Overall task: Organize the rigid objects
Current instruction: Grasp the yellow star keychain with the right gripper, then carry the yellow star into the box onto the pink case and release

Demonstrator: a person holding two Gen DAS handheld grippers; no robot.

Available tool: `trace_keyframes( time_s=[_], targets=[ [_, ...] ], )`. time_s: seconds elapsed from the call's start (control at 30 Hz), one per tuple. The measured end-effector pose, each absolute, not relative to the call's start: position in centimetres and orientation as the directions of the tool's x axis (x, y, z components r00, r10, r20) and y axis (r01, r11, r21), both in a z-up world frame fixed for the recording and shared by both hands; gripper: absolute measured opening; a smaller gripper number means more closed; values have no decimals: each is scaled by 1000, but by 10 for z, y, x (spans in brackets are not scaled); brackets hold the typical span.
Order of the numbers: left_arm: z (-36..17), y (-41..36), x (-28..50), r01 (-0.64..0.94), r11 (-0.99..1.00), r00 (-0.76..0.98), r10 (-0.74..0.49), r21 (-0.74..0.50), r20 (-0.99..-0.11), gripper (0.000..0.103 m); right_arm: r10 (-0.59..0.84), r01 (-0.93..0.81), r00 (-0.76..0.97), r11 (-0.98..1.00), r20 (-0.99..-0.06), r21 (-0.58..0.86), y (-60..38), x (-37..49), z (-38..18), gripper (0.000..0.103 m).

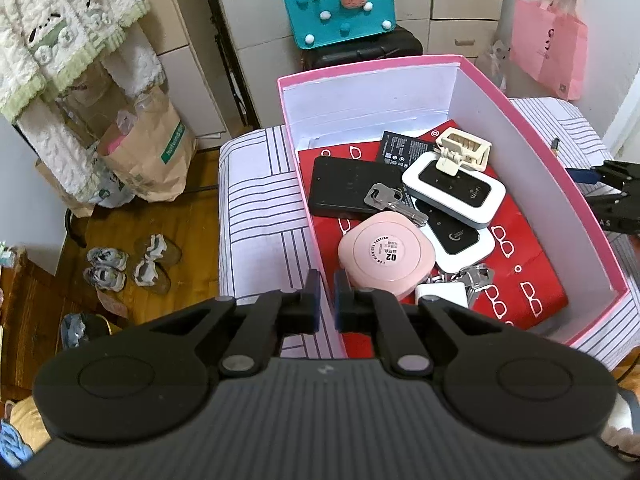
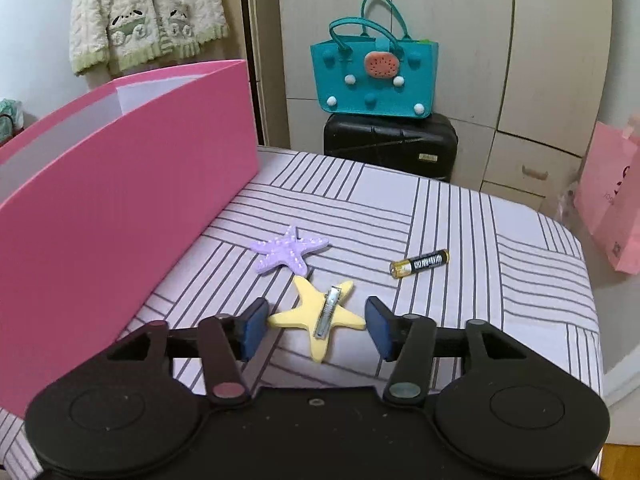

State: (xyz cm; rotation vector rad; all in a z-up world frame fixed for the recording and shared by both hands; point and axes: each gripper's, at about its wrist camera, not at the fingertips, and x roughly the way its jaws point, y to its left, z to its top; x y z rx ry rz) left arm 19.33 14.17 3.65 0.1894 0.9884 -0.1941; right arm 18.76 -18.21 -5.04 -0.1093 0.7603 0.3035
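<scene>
Beside the pink box [image 2: 120, 216], on the striped sheet [image 2: 460, 220], a flat yellow star clip [image 2: 308, 316] lies between the right gripper's [image 2: 316, 328] wide-open jaws; the left gripper's [image 1: 324, 300] jaws are nearly closed, empty.

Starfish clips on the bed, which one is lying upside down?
The yellow starfish clip, between the right gripper fingers, shows its metal clasp; the purple starfish clip lies bumpy-side up.

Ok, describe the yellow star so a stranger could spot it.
Start at the pink box on the striped cloth; three small items lie right of it. The yellow star lies nearest, between the right tool's fingers. Unlike the purple star, it shows a metal clip.
</scene>
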Motion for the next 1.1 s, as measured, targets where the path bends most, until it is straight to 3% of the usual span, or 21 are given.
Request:
trace_keyframes(
  time_s=[0.1, 0.27, 0.63, 0.8, 1.0, 1.1],
  targets=[
    [36, 142, 193, 245, 967, 535, -78, 66, -841, 6, 198, -304, 697, 952, -689, -34, -179, 184, -46, 57],
    [37, 141, 192, 248, 967, 530, -86, 57, -844, 6, 242, -301, 702, 953, -670, 28, -184, 176, -28, 57],
    [34, 152, 197, 241, 970, 523, -143, -15, -840, 7, 528, -519, 671, 836, -520, 178, -135, 153, 62, 57],
    [32, 151, 197, 237, 971, 533, -137, -7, -835, 7, 609, -625, 537, 752, -584, 209, -84, 170, 65, 57],
    [28, 153, 201, 222, 974, 518, -148, -35, -842, 7, 549, -657, 419, 733, -723, 176, -21, 221, 41, 57],
    [28, 155, 201, 222, 974, 519, -155, -43, -841, 7, 556, -693, 357, 696, -750, 186, -5, 234, 33, 58]
  ],
)
